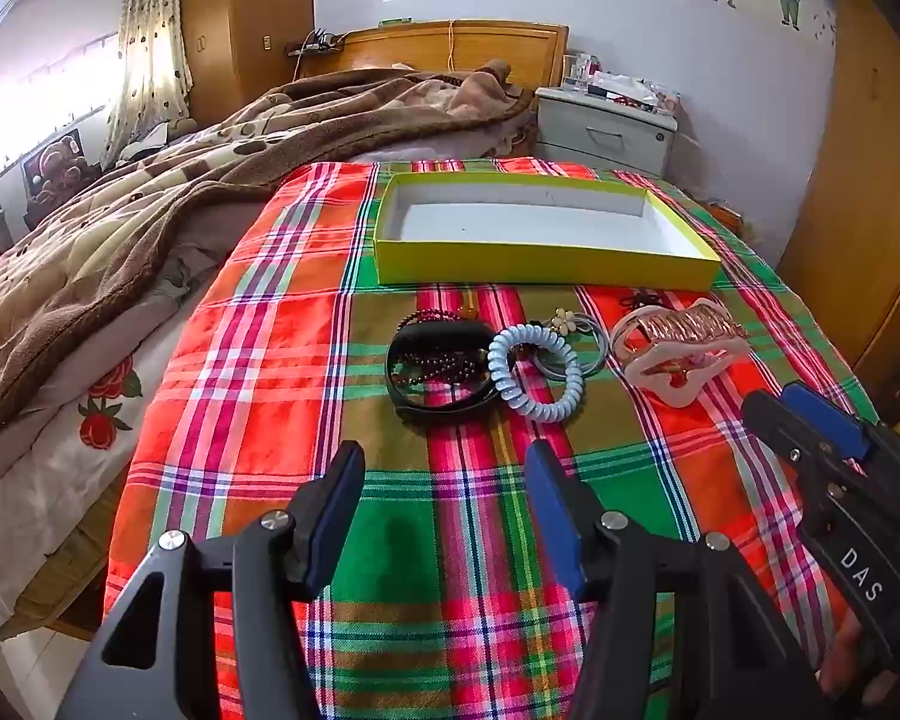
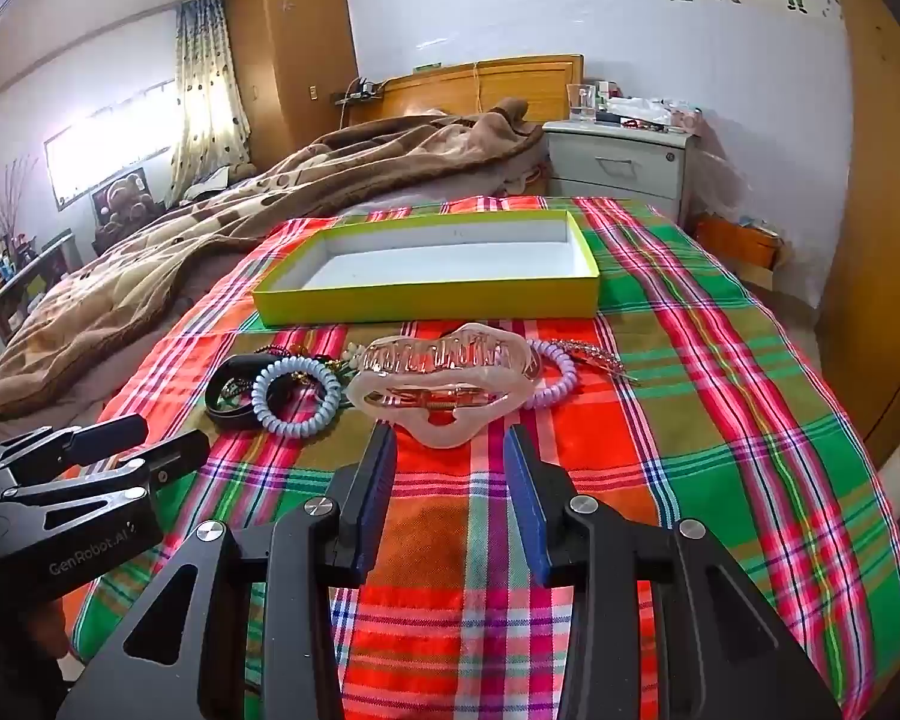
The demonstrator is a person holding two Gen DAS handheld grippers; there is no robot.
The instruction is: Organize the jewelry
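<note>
A yellow box (image 1: 540,267) with a white, empty inside lies on the plaid cloth; it also shows in the right wrist view (image 2: 426,303). In front of it lie a black band (image 1: 438,402) with dark beads inside, a pale blue spiral hair tie (image 1: 534,408), a flower hair tie (image 1: 564,319) and a pink hair claw (image 1: 684,348). My left gripper (image 1: 444,468) is open and empty, just short of the black band. My right gripper (image 2: 450,450) is open and empty, its tips right before the pink hair claw (image 2: 444,384). A lilac spiral tie (image 2: 561,378) lies behind the claw.
The plaid cloth (image 1: 270,360) covers the bed's foot. A brown blanket (image 1: 150,210) is heaped to the left. A grey nightstand (image 1: 606,126) stands behind the box, with a wooden door (image 2: 888,240) at the right. The right gripper shows in the left wrist view (image 1: 810,426).
</note>
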